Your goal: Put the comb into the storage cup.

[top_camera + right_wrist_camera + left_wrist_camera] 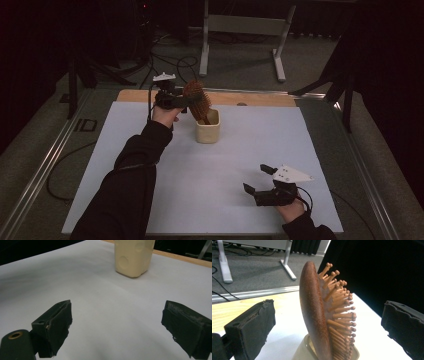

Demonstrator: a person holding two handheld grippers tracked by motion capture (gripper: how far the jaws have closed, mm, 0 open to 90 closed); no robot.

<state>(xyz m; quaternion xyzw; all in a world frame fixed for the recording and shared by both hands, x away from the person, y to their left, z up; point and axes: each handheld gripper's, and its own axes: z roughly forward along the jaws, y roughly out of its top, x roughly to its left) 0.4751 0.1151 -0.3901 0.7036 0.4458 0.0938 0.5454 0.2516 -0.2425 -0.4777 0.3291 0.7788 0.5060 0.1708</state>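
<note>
Left gripper view has the left gripper (pixel 325 322) spread wide around the hairbrush (pixel 317 315) standing in the cup (pixel 302 353), probably free-leaning, so a nudge could topple both.

hairbrush (pixel 314 315): reddish-brown wood back with fine grain; lighter orange-brown pins with rounded tips
cup (pixel 207 131): plain cream, pale yellowish, no print; round dimples in the wall in the right gripper view
worktop (pixel 220 190): white sheet over it, plain; a light wood strip along the far edge
left tool (pixel 176 101): black body, black pads, pale grey plate on top
right tool (pixel 260 182): black body and pads, white-grey three-cornered plate with small dark dots
sleeve (pixel 135 170): black, plain
floor (pixel 240 50): dull grey, with black cables across it
</note>
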